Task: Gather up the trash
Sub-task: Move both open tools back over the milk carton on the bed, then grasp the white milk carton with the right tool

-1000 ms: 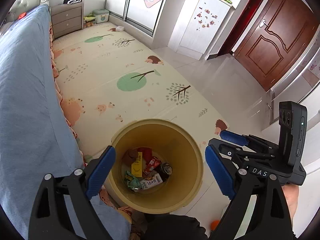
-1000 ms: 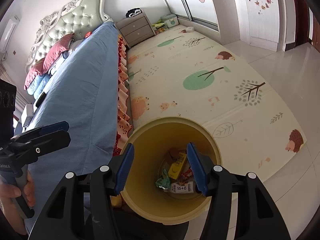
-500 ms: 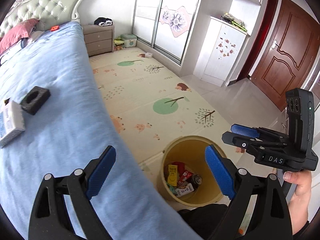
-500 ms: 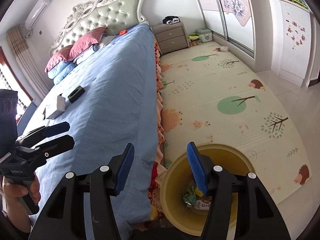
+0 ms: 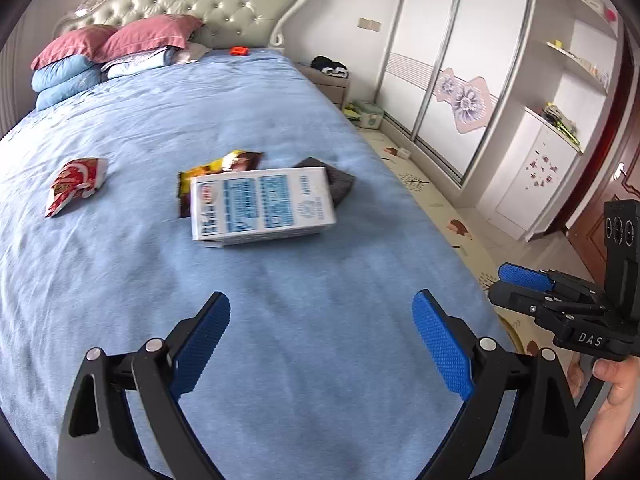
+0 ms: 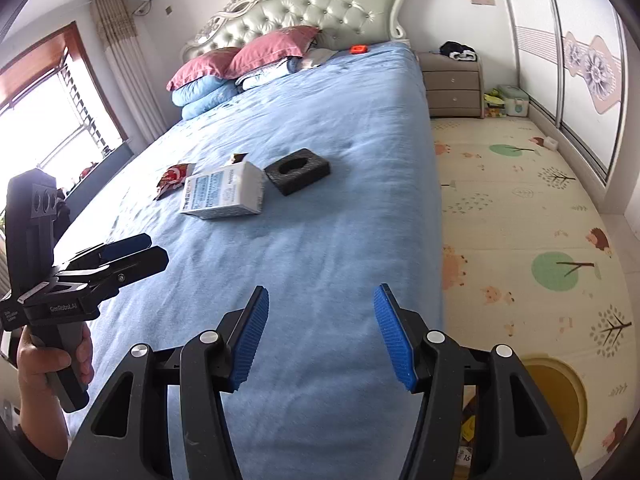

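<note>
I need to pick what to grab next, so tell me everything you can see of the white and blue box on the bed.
The white rectangular cardboard box with blue printed panels lies flat on the blue bedspread, its printed broad face up and a small red mark near one end. It looks closed and undamaged. It partly covers a yellow and brown snack wrapper behind it; the black foam block with a round hole sits close beside it. Neither gripper touches it.

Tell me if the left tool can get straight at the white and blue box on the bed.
Probably yes. The left tool is open and empty, aimed at the white and blue box, with only bare blue bedsheet between them. The box still lies some way ahead.
</note>
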